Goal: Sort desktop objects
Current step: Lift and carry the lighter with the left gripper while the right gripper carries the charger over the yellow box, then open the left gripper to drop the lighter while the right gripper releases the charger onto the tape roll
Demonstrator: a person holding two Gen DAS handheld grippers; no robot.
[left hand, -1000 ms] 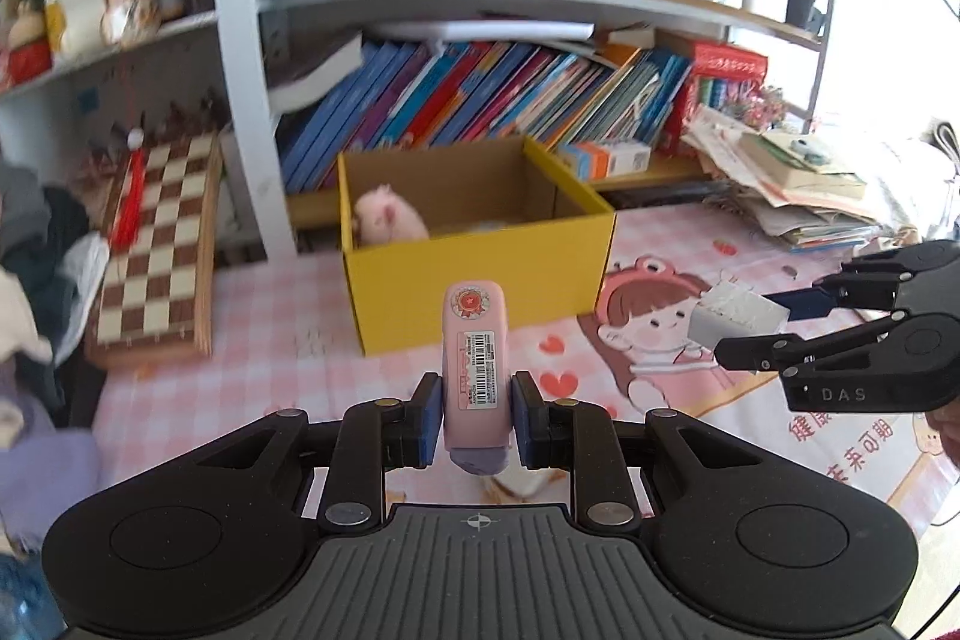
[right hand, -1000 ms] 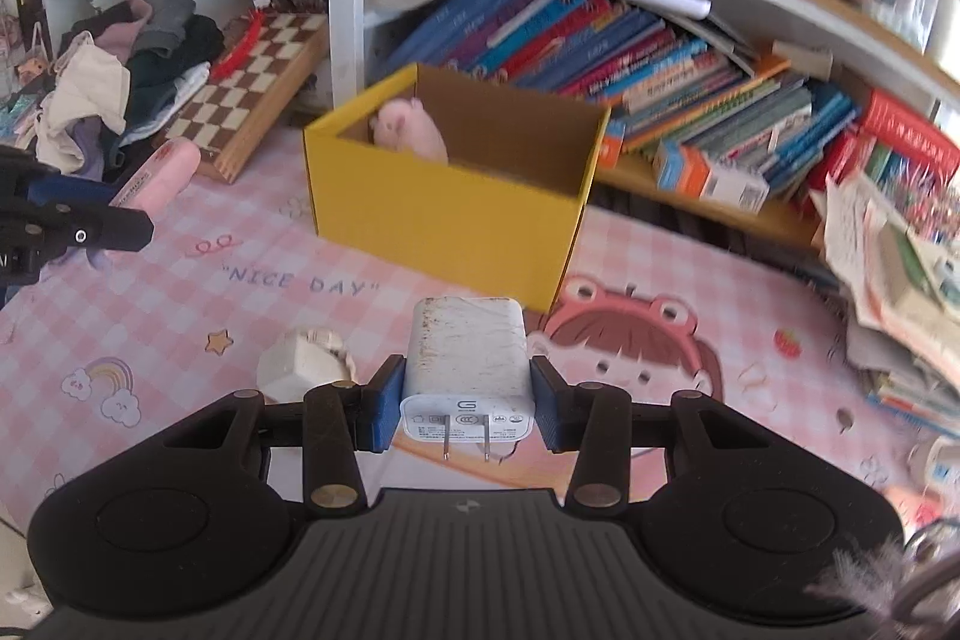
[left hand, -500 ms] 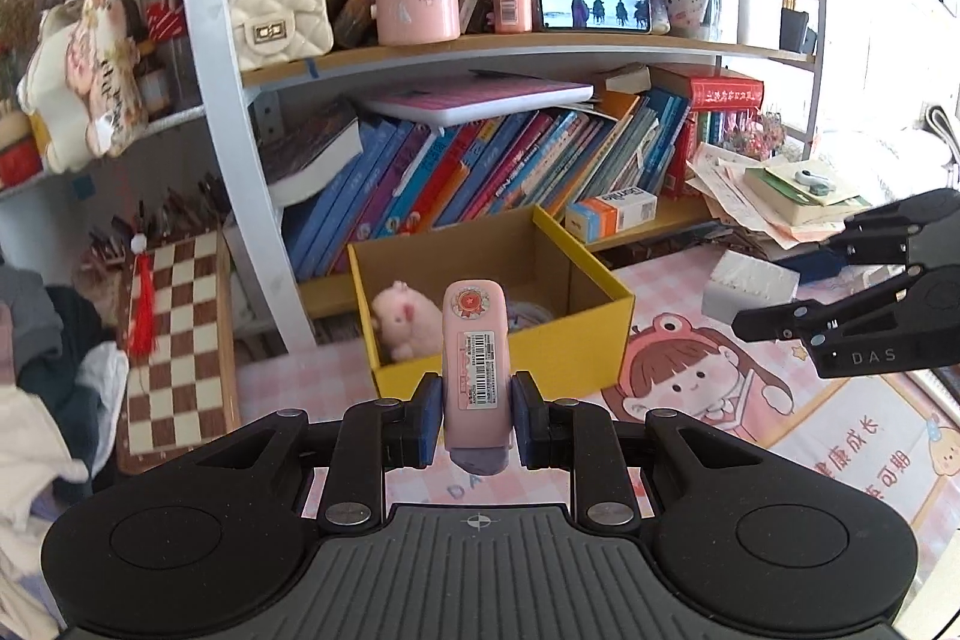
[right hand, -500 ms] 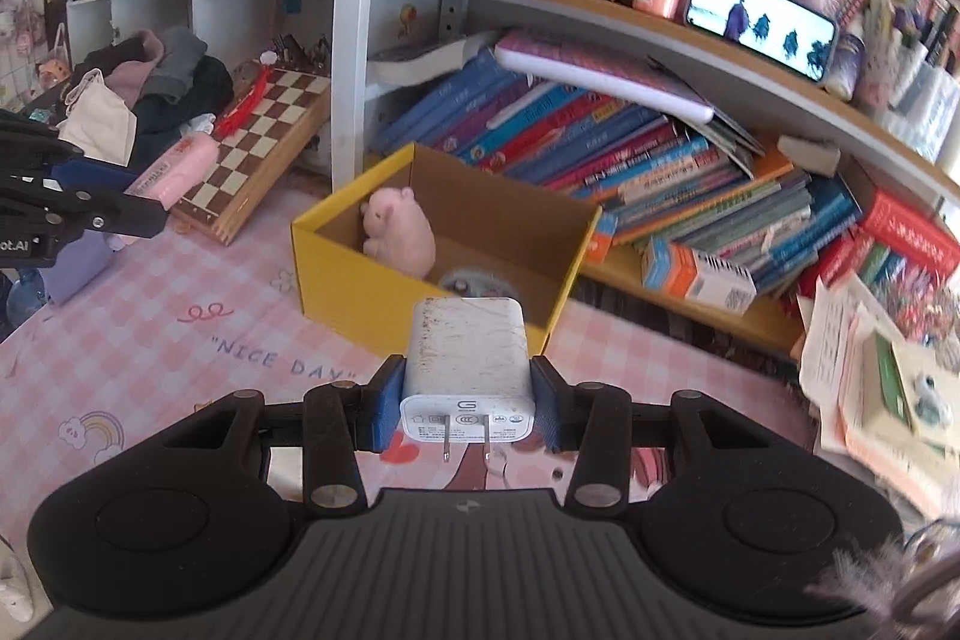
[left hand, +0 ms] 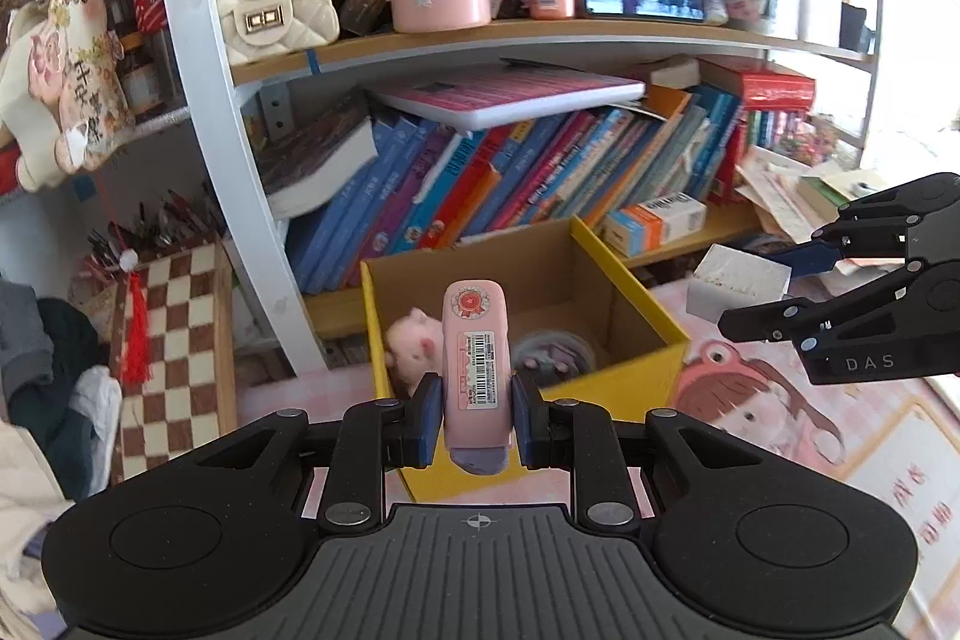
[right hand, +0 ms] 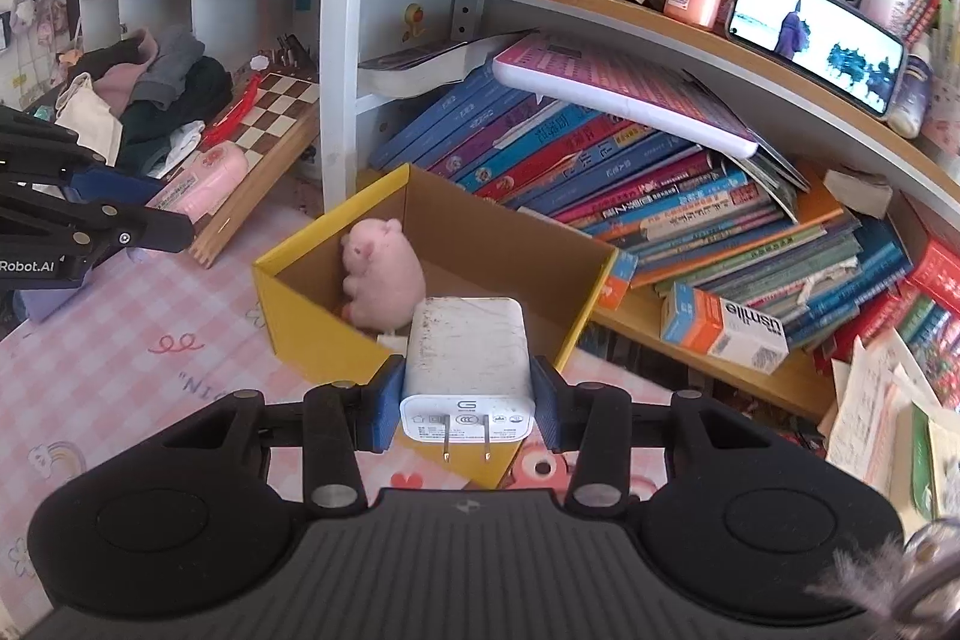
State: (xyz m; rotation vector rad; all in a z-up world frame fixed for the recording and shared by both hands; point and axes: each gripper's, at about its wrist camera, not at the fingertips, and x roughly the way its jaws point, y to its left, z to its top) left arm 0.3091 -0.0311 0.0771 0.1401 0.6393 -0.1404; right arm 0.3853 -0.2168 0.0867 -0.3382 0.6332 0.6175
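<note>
the yellow box (left hand: 624, 274) already held a pink pig toy (right hand: 384, 280). the left hand-held gripper (left hand: 477, 412) pinched a pink case (left hand: 477, 364), the right hand-held gripper (right hand: 465, 400) a white charger (right hand: 468, 358); both hung near the box, not yet dropped in.

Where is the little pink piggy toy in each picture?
Left wrist view: the pink pig toy sits inside the yellow box, at its left side, just left of the pink stapler held by the left gripper.
Right wrist view: the pig is in the same box, above and left of the white charger held by the right gripper.
Shared landmark: the yellow box.
</note>
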